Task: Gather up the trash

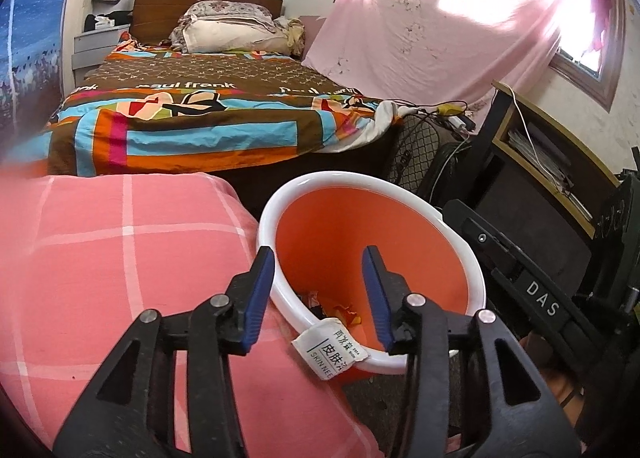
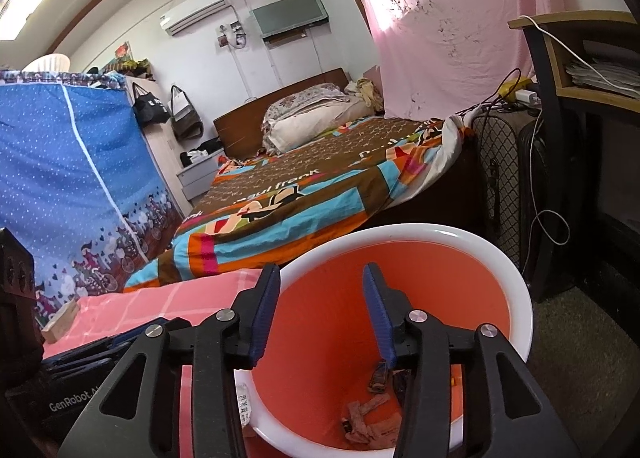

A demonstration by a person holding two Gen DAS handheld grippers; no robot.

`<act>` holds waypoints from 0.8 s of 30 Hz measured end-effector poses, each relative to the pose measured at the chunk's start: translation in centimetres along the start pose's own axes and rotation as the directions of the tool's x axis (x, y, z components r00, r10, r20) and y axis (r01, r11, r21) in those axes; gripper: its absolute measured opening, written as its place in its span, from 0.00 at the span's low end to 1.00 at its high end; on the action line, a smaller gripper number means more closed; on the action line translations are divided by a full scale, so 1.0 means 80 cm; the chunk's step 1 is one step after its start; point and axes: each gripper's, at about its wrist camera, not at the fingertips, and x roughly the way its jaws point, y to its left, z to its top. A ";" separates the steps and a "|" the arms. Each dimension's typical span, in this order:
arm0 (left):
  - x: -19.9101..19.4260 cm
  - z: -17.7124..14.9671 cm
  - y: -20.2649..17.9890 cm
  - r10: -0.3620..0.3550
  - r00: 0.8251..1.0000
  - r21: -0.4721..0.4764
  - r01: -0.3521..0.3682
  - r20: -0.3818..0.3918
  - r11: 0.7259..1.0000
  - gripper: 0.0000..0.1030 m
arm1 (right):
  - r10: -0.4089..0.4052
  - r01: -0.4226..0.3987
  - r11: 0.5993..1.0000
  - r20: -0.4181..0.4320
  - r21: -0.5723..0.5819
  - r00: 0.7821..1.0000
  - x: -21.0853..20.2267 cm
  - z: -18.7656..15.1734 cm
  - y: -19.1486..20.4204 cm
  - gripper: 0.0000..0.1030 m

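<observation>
An orange bin with a white rim stands on the floor beside a pink checked surface. A white wrapper with printed text hangs over the bin's near rim. Crumpled scraps lie at the bottom. My left gripper is open and empty, just above the near rim and the wrapper. In the right wrist view the same bin is below my right gripper, which is open and empty over the bin's mouth. Trash scraps lie inside, and the wrapper shows at the left rim.
A bed with a colourful quilt lies beyond the bin. Suitcases and a dark desk with cables stand to the right. A blue fabric wardrobe is on the left. The right gripper's black body is beside the bin.
</observation>
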 end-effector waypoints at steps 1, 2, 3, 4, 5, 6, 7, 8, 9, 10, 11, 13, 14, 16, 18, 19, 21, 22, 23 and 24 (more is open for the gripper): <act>-0.001 0.000 0.002 0.001 1.000 -0.003 -0.001 0.002 1.000 0.49 | 0.000 0.000 1.000 0.000 0.000 1.000 0.000 0.000 0.000 0.42; -0.002 0.000 0.003 0.002 1.000 -0.005 -0.002 0.003 1.000 0.49 | 0.001 -0.001 1.000 -0.001 0.000 1.000 0.000 0.000 0.000 0.42; -0.002 0.000 0.004 0.005 1.000 -0.008 -0.005 0.004 1.000 0.50 | 0.001 -0.001 1.000 -0.001 0.001 1.000 0.000 0.000 -0.001 0.42; -0.003 0.000 0.006 0.006 1.000 -0.010 -0.006 0.006 1.000 0.50 | 0.001 -0.001 1.000 -0.001 0.001 1.000 0.000 0.000 -0.001 0.43; -0.004 0.000 0.007 0.008 1.000 -0.012 -0.008 0.008 1.000 0.51 | 0.000 0.000 1.000 -0.002 0.000 1.000 0.000 0.000 -0.001 0.43; -0.005 0.000 0.009 0.011 1.000 -0.014 -0.011 0.010 1.000 0.52 | 0.000 0.000 1.000 -0.002 0.000 1.000 0.000 0.001 0.000 0.43; -0.006 0.000 0.010 0.013 1.000 -0.016 -0.013 0.012 1.000 0.53 | 0.000 0.000 1.000 -0.002 0.000 1.000 0.000 0.001 0.000 0.43; -0.006 0.000 0.010 0.015 1.000 -0.018 -0.015 0.013 1.000 0.54 | 0.000 0.000 1.000 -0.002 0.000 1.000 0.000 0.001 0.000 0.43; -0.007 0.000 0.012 0.018 1.000 -0.020 -0.017 0.015 1.000 0.54 | 0.000 0.000 1.000 -0.002 0.000 1.000 0.000 0.001 -0.001 0.43; -0.008 0.000 0.013 0.022 1.000 -0.023 -0.021 0.017 1.000 0.56 | -0.001 0.001 1.000 -0.003 0.000 1.000 0.000 0.001 -0.001 0.44; -0.009 0.000 0.014 0.025 1.000 -0.025 -0.024 0.018 0.999 0.57 | -0.001 0.001 1.000 -0.004 0.000 1.000 0.000 0.001 0.000 0.44; -0.011 0.000 0.017 0.032 0.999 -0.031 -0.032 0.019 0.999 0.59 | -0.005 0.005 1.000 -0.007 0.001 1.000 0.001 0.001 -0.001 0.46; -0.012 0.000 0.018 0.035 0.999 -0.032 -0.035 0.019 0.999 0.62 | -0.008 0.008 1.000 -0.009 0.002 1.000 0.002 0.001 -0.002 0.47; -0.014 0.000 0.021 0.051 0.998 -0.036 -0.050 0.023 0.998 0.69 | -0.017 0.017 1.000 -0.012 0.003 1.000 0.003 0.001 -0.002 0.52; -0.019 0.000 0.025 0.065 0.997 -0.045 -0.063 0.037 0.997 0.79 | -0.019 0.019 1.000 -0.009 0.009 1.000 0.003 0.001 -0.001 0.65; -0.022 0.000 0.028 0.074 0.996 -0.054 -0.071 0.050 0.996 0.84 | -0.017 0.017 1.000 -0.004 0.013 1.000 0.002 0.001 -0.001 0.71; -0.029 0.000 0.032 0.099 0.992 -0.069 -0.094 0.074 0.993 0.88 | -0.016 0.016 1.000 0.006 0.013 1.000 0.001 0.002 -0.001 0.72; -0.032 0.000 0.034 0.113 0.990 -0.075 -0.107 0.086 0.991 0.92 | -0.017 0.017 1.000 0.009 0.012 1.000 0.000 0.002 -0.001 0.73; -0.033 0.001 0.036 0.126 0.987 -0.079 -0.119 0.095 0.990 0.98 | -0.016 0.016 1.000 0.011 0.013 1.000 0.000 0.002 -0.002 0.75; -0.037 0.000 0.037 0.146 0.983 -0.084 -0.137 0.110 0.987 1.00 | -0.016 0.016 1.000 0.011 0.014 1.000 0.000 0.002 -0.001 0.76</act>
